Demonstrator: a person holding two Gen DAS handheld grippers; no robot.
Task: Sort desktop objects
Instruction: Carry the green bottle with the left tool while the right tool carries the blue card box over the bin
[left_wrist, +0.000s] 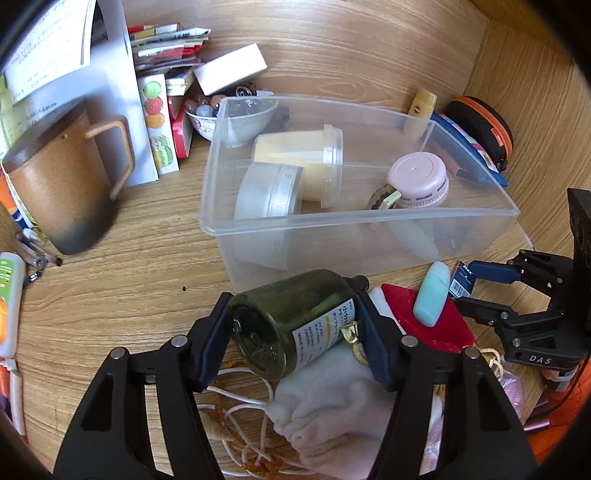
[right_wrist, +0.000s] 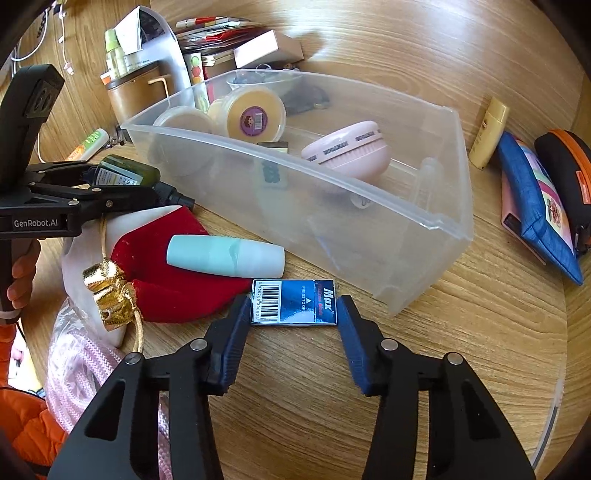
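Right now the left gripper (left_wrist: 295, 325) has its two blue pads on the sides of a dark green bottle (left_wrist: 291, 325), which lies tipped on its side between them, over a white cloth bag (left_wrist: 332, 402) and some white string (left_wrist: 243, 417). The pads look pressed against the glass on both sides. Over on the other side, the right gripper (right_wrist: 293, 314) sits low on the wooden desk (right_wrist: 461, 332) with a small blue box (right_wrist: 293, 302) between its pads. The left pad touches the end of the box with the bar code, but I cannot tell if the right pad is touching it or only very near. Just behind both grippers stands a clear plastic bin (right_wrist: 424, 221). Inside it are a pink round jar (right_wrist: 347, 149), a yellow tub (right_wrist: 255, 114) and a white tub (left_wrist: 266, 192). Beside the blue box lies a pale green tube (right_wrist: 225, 255), resting partly on a red cloth pouch (right_wrist: 177, 288). A brown mug (left_wrist: 62, 184) stands well off to the left of the bin.
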